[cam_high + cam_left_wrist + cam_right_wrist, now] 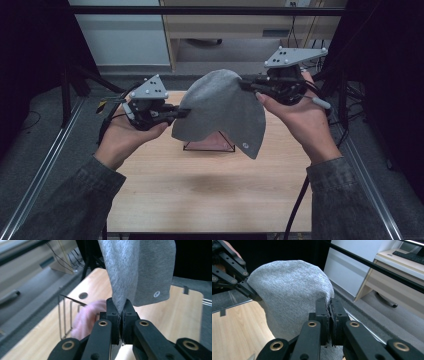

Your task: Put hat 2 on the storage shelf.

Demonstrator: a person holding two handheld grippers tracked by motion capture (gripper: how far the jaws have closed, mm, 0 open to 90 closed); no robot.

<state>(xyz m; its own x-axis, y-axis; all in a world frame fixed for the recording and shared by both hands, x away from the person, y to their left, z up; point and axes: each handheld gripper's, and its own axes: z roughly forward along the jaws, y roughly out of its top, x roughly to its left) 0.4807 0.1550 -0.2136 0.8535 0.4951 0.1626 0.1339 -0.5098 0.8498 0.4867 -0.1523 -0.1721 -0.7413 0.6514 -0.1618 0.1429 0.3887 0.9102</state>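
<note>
Dim room, dark frame posts either side, pale cabinet and shelf unit beyond the far edge of the desk (210,195). Light wood top, mostly bare on the near half.

Grey cloth (222,112) held up in the air over the desk's middle-to-far part, spanning btwn both grippers. Left gripper (184,112) clamped on the cloth's left edge, low; jaws pinched tight on a fold of fabric, seen close in the left gripper view (121,312). Right gripper (246,86) clamped on the upper right edge, higher and nearer the far edge; jaws likewise shut on the fabric in the right gripper view (328,307). So: cloth's held line slanted, rising from left to right, with the free lower corner and its small round logo (245,146) drooping toward the near-right.

Under the cloth, near the far-centre of the desk, a wire rack (210,145) w/ something pink (86,318) in it. Cloth apart from the rack, hanging above and partly in front of it.

Judgement: cloth lifted clear, prob. mid-unfold or about to be laid out. Next move hinges on that slant — right hand to drop or left to rise to level the top edge. Risk: drooping corner brushing the rack.
</note>
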